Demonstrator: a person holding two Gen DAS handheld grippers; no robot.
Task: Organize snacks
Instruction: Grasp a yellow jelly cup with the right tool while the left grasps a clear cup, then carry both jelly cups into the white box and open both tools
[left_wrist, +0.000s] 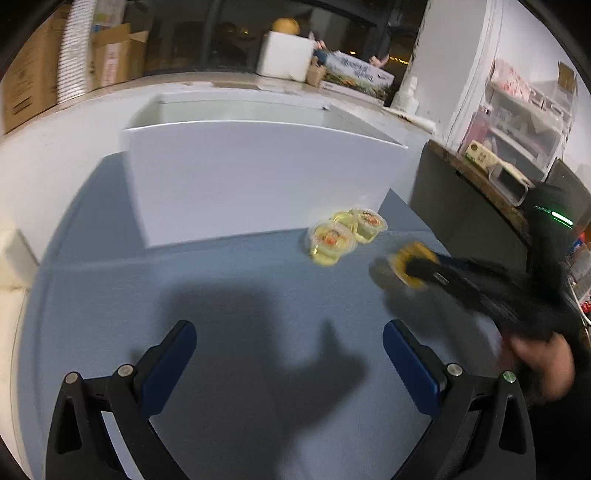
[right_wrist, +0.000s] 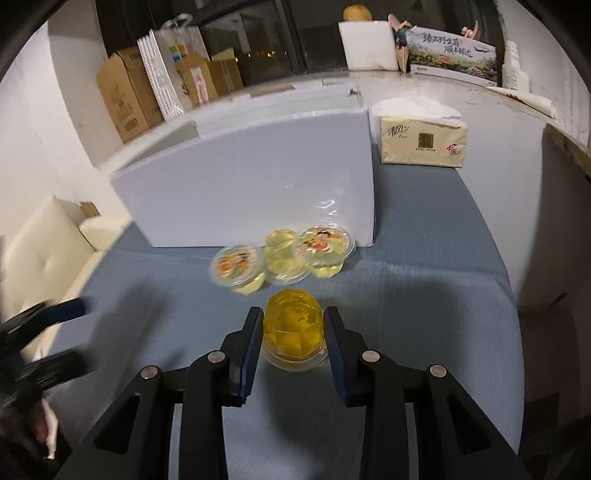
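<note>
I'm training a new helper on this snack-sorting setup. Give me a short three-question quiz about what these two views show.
1. True or false: the right gripper is shut on a yellow jelly cup.
2. How many jelly cups sit on the blue table by the white box, not counting the held one?
3. The left gripper is: A) open and holding nothing, B) shut on a cup, C) inside the box.

Key: 1 true; 2 three; 3 A.
</note>
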